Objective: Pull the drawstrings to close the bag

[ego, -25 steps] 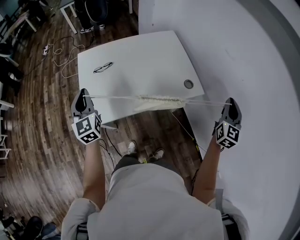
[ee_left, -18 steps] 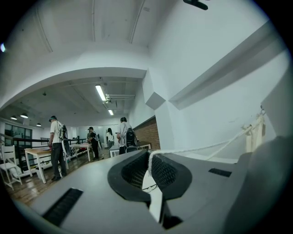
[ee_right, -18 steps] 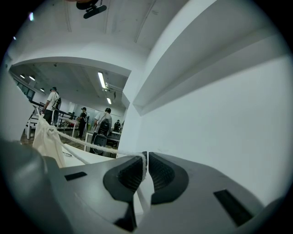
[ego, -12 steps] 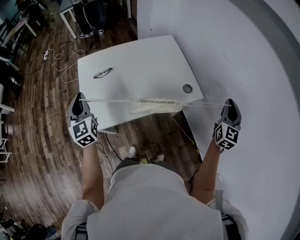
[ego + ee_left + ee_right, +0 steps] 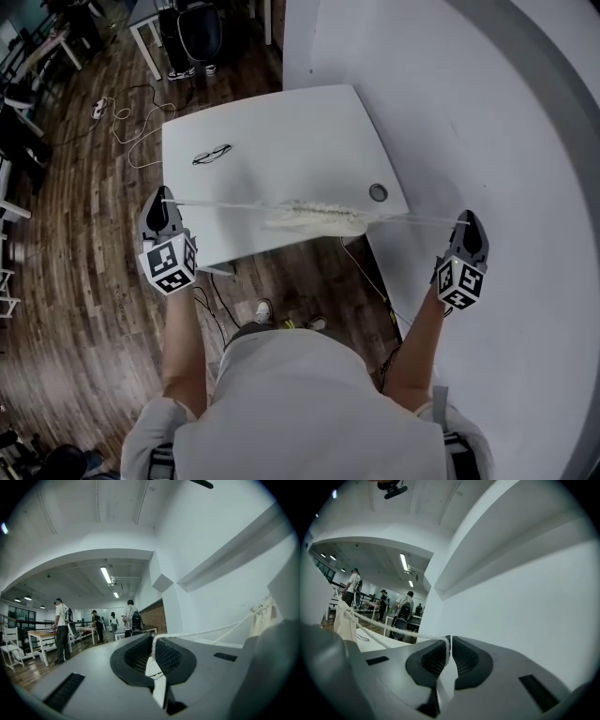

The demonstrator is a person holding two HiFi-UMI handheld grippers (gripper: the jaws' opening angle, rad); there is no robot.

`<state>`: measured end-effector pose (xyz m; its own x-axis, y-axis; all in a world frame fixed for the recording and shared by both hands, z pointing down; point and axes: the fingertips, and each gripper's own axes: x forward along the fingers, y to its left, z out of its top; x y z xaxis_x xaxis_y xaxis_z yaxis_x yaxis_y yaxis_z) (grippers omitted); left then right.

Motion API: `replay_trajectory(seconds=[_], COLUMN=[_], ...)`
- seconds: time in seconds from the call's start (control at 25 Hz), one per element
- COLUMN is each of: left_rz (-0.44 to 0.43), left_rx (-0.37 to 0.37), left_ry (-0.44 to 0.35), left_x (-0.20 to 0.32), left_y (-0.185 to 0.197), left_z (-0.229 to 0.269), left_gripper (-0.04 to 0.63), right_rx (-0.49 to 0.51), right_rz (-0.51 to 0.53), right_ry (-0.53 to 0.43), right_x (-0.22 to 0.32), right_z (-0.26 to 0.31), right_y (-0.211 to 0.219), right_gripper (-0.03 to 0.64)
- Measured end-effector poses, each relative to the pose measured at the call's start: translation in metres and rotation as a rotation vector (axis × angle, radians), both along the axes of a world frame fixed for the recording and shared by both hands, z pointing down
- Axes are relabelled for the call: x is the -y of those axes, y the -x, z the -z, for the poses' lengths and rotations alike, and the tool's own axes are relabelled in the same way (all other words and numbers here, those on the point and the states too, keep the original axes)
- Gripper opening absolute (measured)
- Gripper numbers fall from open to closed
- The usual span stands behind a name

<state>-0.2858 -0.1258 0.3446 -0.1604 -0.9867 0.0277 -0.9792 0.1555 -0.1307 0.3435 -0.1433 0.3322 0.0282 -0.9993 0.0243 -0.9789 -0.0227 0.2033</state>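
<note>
A cream cloth bag (image 5: 314, 218) hangs bunched and gathered above the near edge of the white table (image 5: 272, 141). Its white drawstrings (image 5: 230, 205) run taut to both sides. My left gripper (image 5: 164, 202) is shut on the left drawstring (image 5: 197, 633), far left of the bag. My right gripper (image 5: 467, 223) is shut on the right drawstring (image 5: 393, 627), far right of the bag. In the left gripper view the bag (image 5: 262, 618) shows at the right edge; in the right gripper view the bag (image 5: 346, 620) hangs at the left.
A pair of glasses (image 5: 211, 155) lies on the table's far left part, and a round cable hole (image 5: 378, 193) sits near its right corner. A white wall (image 5: 487, 122) runs along the right. Cables (image 5: 122, 117) lie on the wood floor; people stand at far desks (image 5: 63, 630).
Both grippers have spread slightly further apart and risen a little, keeping the drawstrings taut. The bag's mouth looks a bit more tightly gathered.
</note>
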Motion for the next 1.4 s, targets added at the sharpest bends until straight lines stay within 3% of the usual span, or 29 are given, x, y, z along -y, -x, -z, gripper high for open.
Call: replay_trajectory(seconds=[0.28, 1.4], left_rz=[0.006, 0.029], left_rx=[0.02, -0.029], left_ry=[-0.006, -0.027], left_x=[0.001, 0.009], left_y=[0.001, 0.013], left_z=[0.009, 0.013], left_gripper=[0.018, 0.018], right_rx=[-0.002, -0.042], right_rz=[0.011, 0.038], right_ry=[-0.008, 0.015], right_x=[0.015, 0.037], right_z=[0.007, 0.012], right_y=[0.0, 0.0], right_gripper=[0.039, 0.04])
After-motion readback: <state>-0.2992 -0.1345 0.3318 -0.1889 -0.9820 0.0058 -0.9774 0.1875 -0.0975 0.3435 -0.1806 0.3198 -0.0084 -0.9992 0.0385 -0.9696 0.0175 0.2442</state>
